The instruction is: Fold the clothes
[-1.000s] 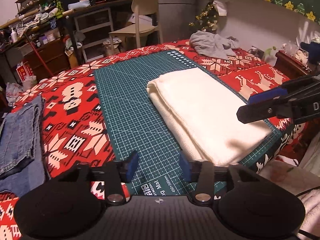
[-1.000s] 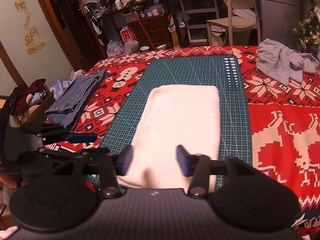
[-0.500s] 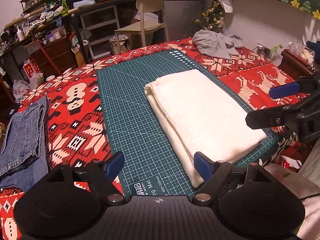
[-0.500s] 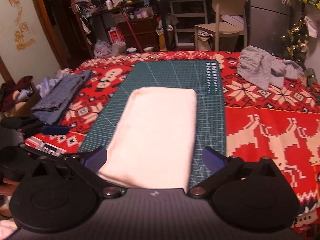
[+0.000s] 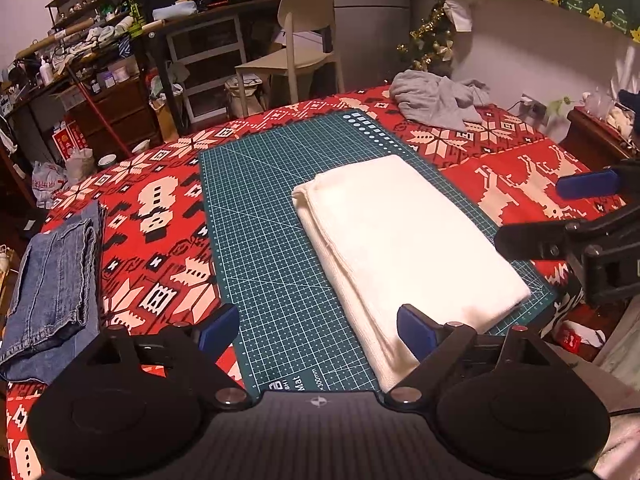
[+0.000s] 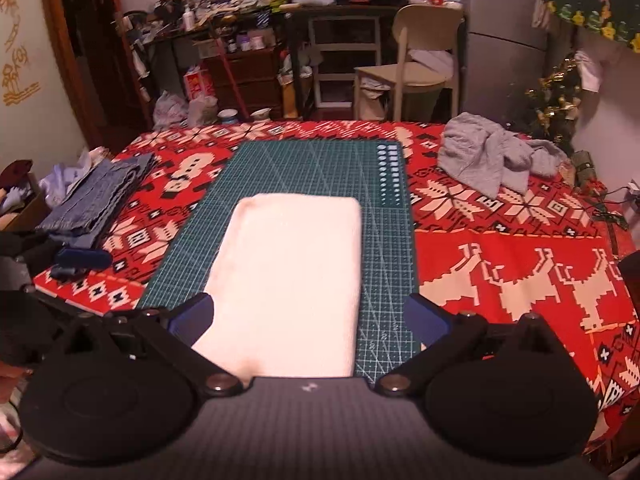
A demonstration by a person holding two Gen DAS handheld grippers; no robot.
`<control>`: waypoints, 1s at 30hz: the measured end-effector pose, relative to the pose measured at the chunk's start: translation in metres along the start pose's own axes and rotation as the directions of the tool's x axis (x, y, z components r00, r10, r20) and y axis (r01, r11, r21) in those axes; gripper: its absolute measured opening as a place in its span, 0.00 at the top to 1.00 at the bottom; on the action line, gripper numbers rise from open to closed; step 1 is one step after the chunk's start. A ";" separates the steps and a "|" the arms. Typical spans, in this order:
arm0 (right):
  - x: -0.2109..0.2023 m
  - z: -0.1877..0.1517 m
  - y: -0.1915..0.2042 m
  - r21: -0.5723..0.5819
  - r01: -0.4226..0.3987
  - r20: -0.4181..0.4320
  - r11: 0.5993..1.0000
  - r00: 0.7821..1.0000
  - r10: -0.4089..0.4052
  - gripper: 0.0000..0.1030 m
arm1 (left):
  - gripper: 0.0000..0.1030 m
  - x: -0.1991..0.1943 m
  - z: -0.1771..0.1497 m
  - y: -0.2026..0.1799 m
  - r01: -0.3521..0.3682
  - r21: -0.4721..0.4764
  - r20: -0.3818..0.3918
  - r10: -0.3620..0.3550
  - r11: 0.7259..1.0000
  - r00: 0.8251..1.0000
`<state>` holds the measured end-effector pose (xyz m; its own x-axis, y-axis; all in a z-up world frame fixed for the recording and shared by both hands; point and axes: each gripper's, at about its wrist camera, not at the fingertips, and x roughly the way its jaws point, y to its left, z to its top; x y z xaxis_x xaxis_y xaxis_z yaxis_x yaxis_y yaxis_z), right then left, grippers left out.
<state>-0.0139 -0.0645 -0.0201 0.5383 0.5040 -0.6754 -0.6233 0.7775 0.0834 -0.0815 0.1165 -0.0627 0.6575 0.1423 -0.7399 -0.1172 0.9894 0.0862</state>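
With my left claw (image 5: 318, 330) opening on nothing and my right (image 6: 310, 320) spread wide and empty, the folded white cloth (image 6: 288, 280) lies loose on the mat (image 6: 316, 168), so I risk snagging its near edge and undoing it.
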 end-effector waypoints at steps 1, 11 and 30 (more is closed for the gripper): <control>-0.002 0.001 0.001 -0.005 0.014 0.010 1.000 1.000 -0.014 0.01 | 0.17 0.000 0.001 -0.001 0.003 0.005 -0.004 -0.003 1.000 1.000; 0.003 0.010 -0.001 -0.025 0.159 -0.031 0.987 0.987 -0.160 0.01 | 0.17 -0.007 0.006 -0.007 0.067 0.038 0.095 -0.070 0.997 0.993; -0.003 0.005 0.005 0.005 0.234 0.027 0.972 0.972 -0.234 0.02 | 0.22 0.004 0.013 0.003 0.088 -0.053 0.068 -0.084 0.995 0.994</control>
<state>-0.0159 -0.0597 -0.0140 0.6843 0.3180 -0.6562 -0.4770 0.8759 -0.0729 -0.0699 0.1205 -0.0566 0.7138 0.0605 -0.6977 -0.0982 0.9951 -0.0142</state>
